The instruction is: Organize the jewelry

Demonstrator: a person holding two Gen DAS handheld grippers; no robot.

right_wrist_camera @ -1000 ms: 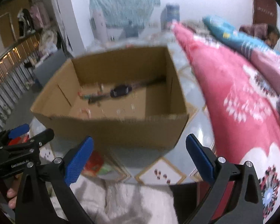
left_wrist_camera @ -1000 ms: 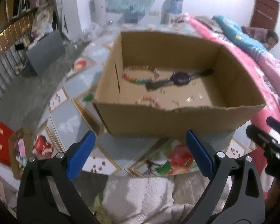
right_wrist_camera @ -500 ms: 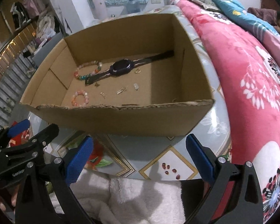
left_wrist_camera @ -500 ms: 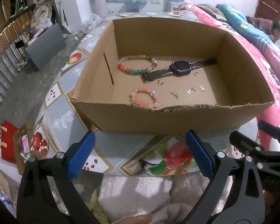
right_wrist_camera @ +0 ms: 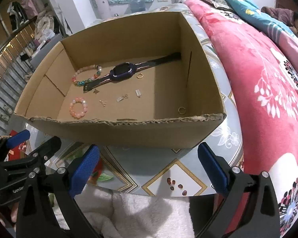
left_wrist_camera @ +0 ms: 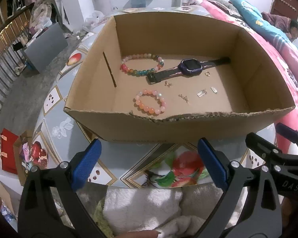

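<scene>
An open cardboard box (left_wrist_camera: 168, 125) (right_wrist_camera: 129, 130) stands on a tiled table. Inside lie a multicoloured bead bracelet (left_wrist_camera: 142, 64) (right_wrist_camera: 87, 77), a pink bead bracelet (left_wrist_camera: 150, 104) (right_wrist_camera: 78, 107), a dark wristwatch (left_wrist_camera: 189, 66) (right_wrist_camera: 122, 72), a gold ring (left_wrist_camera: 208, 73) (right_wrist_camera: 139, 76), a second ring (right_wrist_camera: 182, 110) and several small earrings (left_wrist_camera: 201, 93) (right_wrist_camera: 122, 98). My left gripper (left_wrist_camera: 149, 162) is open and empty before the box's near wall. My right gripper (right_wrist_camera: 149, 164) is open and empty, also in front of the box.
The round table (left_wrist_camera: 55, 127) (right_wrist_camera: 188, 178) has a fruit-pattern top. A pink floral blanket on a bed (right_wrist_camera: 268, 79) lies right of the table. A red bag (left_wrist_camera: 9, 150) sits on the floor at left. A white fluffy cloth (left_wrist_camera: 141, 208) lies below the grippers.
Both grippers have risen and tilted down, so the box's floor and the jewelry in it show more fully. Both stay open and empty.
</scene>
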